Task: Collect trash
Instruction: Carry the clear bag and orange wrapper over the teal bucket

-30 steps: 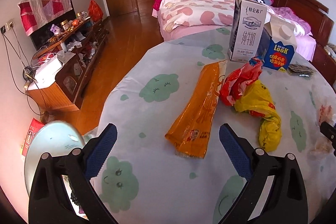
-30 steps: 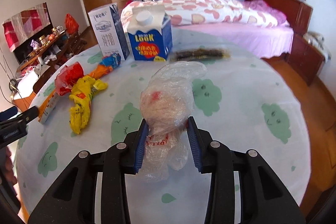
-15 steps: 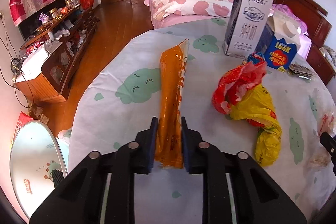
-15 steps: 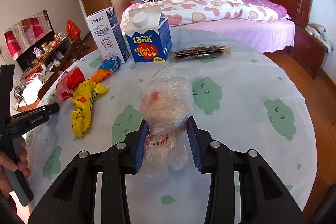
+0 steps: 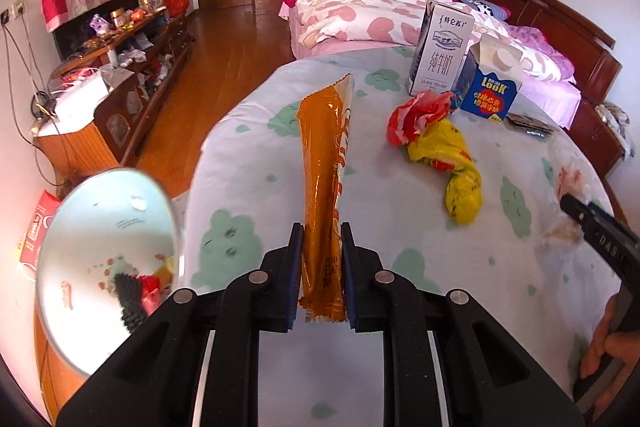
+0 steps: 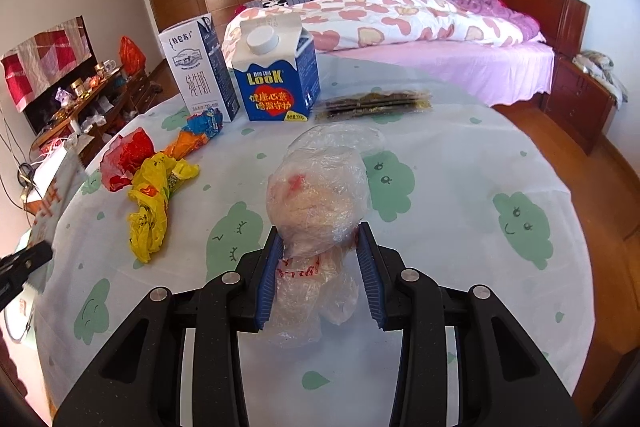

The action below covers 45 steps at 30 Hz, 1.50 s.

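You hold the orange wrapper [image 5: 325,163] clamped at its near end in the left gripper [image 5: 322,269]; it projects stiffly toward 12 o'clock over the table [image 5: 248,187] and appears lifted clear of the cloth. The grip sits at the very tail of a long, slick film, so the wrapper may slide out or droop if you swing it quickly. The bin [image 5: 108,259] stands off the table edge at 9 o'clock in the left view, already holding some litter; the wrapper's far end could catch the rim if you lower it flat instead of tail first. The right gripper [image 6: 320,275] is closed on the clear plastic bag [image 6: 316,203], pinching the bag's narrow lower part with the bulk bulging forward. Thin film may stretch or slip, and the contents could spill if the squeeze loosens. Remaining on the table: the yellow bag [image 6: 150,203] and the red bag [image 6: 128,157] at 10 o'clock in the right view, the two cartons [image 6: 276,75] at 11 to 12 o'clock, and the dark packet [image 6: 374,103] at 12 o'clock. Avoid sweeping either load across the cartons, which would probably tip.
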Each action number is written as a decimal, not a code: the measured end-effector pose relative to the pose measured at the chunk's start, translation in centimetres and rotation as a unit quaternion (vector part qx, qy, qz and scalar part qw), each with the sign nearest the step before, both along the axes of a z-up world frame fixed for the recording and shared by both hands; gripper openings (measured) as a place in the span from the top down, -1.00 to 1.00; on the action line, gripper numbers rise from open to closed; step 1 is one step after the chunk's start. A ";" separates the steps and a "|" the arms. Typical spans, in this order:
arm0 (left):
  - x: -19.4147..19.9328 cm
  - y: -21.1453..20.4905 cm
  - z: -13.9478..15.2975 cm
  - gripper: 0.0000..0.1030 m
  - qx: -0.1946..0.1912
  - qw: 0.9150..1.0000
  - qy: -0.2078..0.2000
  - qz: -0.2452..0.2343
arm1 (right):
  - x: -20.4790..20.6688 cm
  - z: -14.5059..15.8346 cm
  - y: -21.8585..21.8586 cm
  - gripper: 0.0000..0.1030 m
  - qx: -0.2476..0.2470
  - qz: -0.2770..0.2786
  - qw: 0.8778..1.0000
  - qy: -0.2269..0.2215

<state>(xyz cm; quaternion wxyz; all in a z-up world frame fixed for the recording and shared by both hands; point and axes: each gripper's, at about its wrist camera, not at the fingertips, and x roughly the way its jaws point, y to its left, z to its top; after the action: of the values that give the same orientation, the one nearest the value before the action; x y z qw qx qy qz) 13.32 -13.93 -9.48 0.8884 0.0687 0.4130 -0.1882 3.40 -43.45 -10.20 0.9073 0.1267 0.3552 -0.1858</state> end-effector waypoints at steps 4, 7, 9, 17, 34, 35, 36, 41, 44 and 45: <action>-1.6 1.5 0.6 0.66 0.015 1.000 -0.021 0.013 | -0.9 0.1 1.4 0.26 0.008 0.018 1.000 -0.004; -2.4 2.5 1.0 0.66 0.020 0.999 -0.028 0.021 | -1.4 0.4 2.8 0.26 0.010 0.031 0.999 -0.004; -2.7 3.2 1.2 0.66 0.023 0.999 -0.032 0.030 | -1.7 0.6 4.1 0.26 0.013 0.044 0.999 -0.006; -4.0 6.4 1.2 0.66 0.022 0.998 -0.033 0.056 | -2.2 1.5 8.5 0.26 0.006 0.091 0.996 -0.014; -4.9 12.3 1.5 0.66 0.018 0.994 -0.042 0.103 | -1.2 2.3 17.4 0.26 -0.021 0.179 0.983 -0.015; -4.8 12.6 1.5 0.66 0.017 0.993 -0.043 0.106 | -1.2 2.4 17.8 0.26 -0.023 0.182 0.983 -0.016; -4.8 13.0 1.5 0.66 0.017 0.993 -0.043 0.110 | -1.1 2.4 18.0 0.26 -0.024 0.184 0.982 -0.016; -4.4 14.6 1.5 0.66 0.013 0.991 -0.043 0.124 | -0.4 2.6 20.2 0.26 -0.030 0.204 0.978 -0.014; -4.1 15.4 1.5 0.66 0.012 0.990 -0.042 0.133 | -0.1 2.6 21.2 0.26 -0.032 0.215 0.976 -0.014; -4.0 15.7 1.5 0.66 0.011 0.990 -0.042 0.136 | -0.1 2.7 21.4 0.26 -0.033 0.217 0.975 -0.014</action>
<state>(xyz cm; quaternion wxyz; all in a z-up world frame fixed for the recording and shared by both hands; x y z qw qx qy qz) 9.30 1.81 -8.01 0.9214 0.0295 0.3830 -0.0579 3.35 -22.06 -7.53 0.9346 0.0193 0.3552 0.0063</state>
